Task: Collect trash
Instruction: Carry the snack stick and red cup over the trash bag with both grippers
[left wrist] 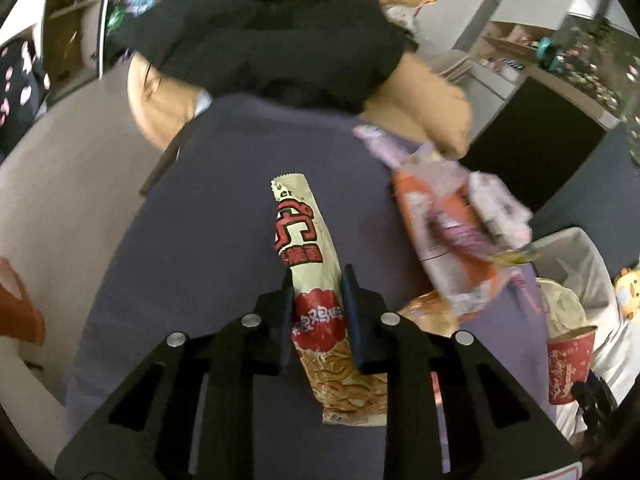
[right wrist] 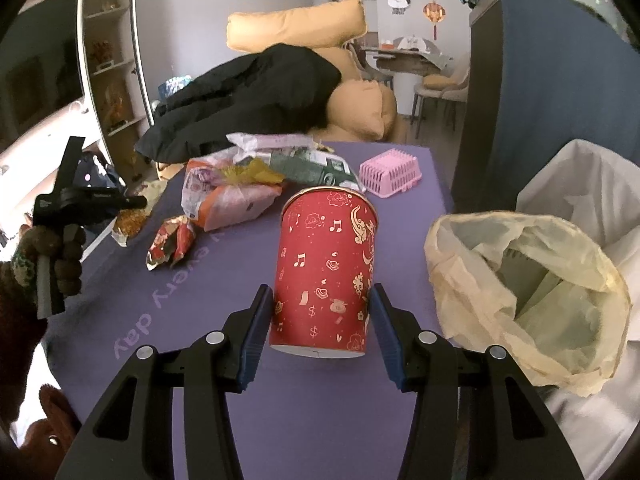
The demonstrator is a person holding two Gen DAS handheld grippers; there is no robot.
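Note:
My left gripper is shut on a long cream and red snack wrapper and holds it above the purple table. My right gripper is shut on a red paper cup that stands upright on the purple table. A pile of snack bags and a crumpled red wrapper lie on the table beyond the cup. The pile also shows blurred in the left wrist view. A yellowish plastic bag gapes open to the right of the cup.
A pink basket lies upside down at the table's far right. A white-lined bin stands right of the table. A black jacket lies on a tan sofa behind the table.

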